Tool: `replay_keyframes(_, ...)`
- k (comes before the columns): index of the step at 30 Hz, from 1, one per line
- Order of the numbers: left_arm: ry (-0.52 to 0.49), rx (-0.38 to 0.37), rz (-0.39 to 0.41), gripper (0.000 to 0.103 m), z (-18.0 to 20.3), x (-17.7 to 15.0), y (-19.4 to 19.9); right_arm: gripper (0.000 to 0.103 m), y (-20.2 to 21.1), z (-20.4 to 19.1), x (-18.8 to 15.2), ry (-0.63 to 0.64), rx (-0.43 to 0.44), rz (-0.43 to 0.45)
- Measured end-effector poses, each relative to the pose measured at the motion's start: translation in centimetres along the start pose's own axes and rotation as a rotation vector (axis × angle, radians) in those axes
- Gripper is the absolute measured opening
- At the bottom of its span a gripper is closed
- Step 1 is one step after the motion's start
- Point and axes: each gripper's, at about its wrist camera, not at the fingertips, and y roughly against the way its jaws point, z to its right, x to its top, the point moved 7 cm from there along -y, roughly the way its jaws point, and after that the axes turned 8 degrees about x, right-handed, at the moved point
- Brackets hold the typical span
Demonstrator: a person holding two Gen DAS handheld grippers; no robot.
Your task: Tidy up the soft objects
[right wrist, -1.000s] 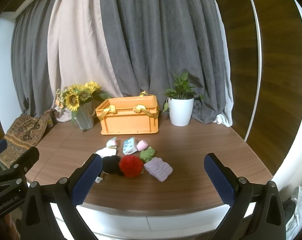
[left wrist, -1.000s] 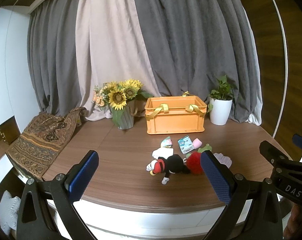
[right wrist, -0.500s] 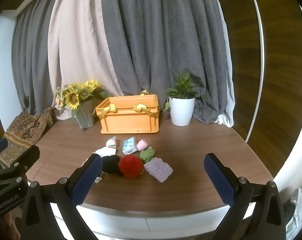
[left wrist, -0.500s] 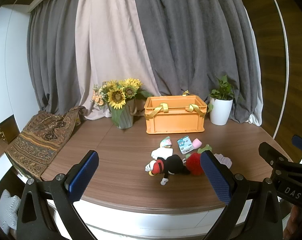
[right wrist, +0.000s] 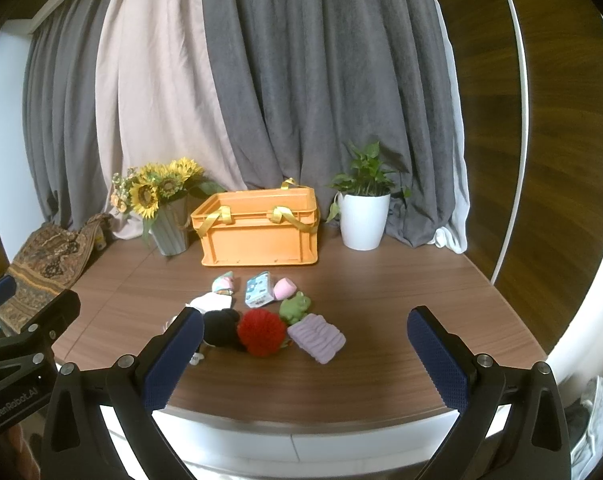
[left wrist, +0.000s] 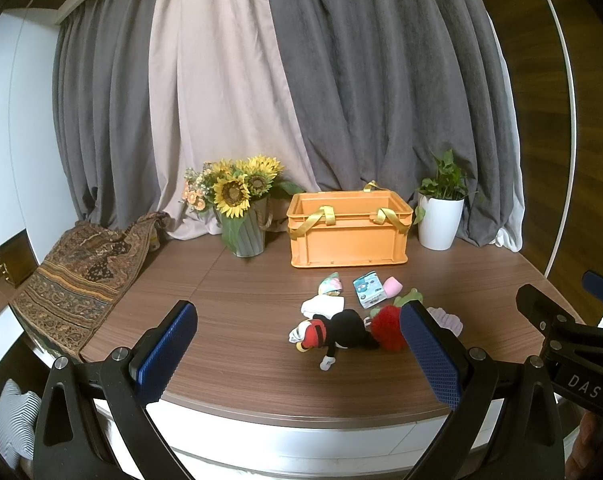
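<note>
Orange crate (right wrist: 259, 229) waits at tabletop's (right wrist: 401, 292) back edge, soft toys (right wrist: 261, 316) mid-tabletop. Both tools, left tool (left wrist: 297, 354) and right tool (right wrist: 305, 358), gape empty; best take the nearest toy squarely.

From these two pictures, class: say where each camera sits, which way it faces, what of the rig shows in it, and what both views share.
Left wrist: on the left gripper, facing the orange crate across the table; its open blue fingers frame the view, the other gripper at right.
Right wrist: on the right gripper, facing the same way from further right; open fingers, the other gripper at left.
Shared: crate, sunflowers, potted plant, red pompom.
</note>
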Motion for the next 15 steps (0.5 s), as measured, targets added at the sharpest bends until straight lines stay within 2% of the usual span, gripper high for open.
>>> replay_keyframes(15,0.0,0.005,-0.014,0.103,0.3,-0.2,-1.5,0.103,-1.3,-0.3,0.0,-0.004,0.019,-0.02)
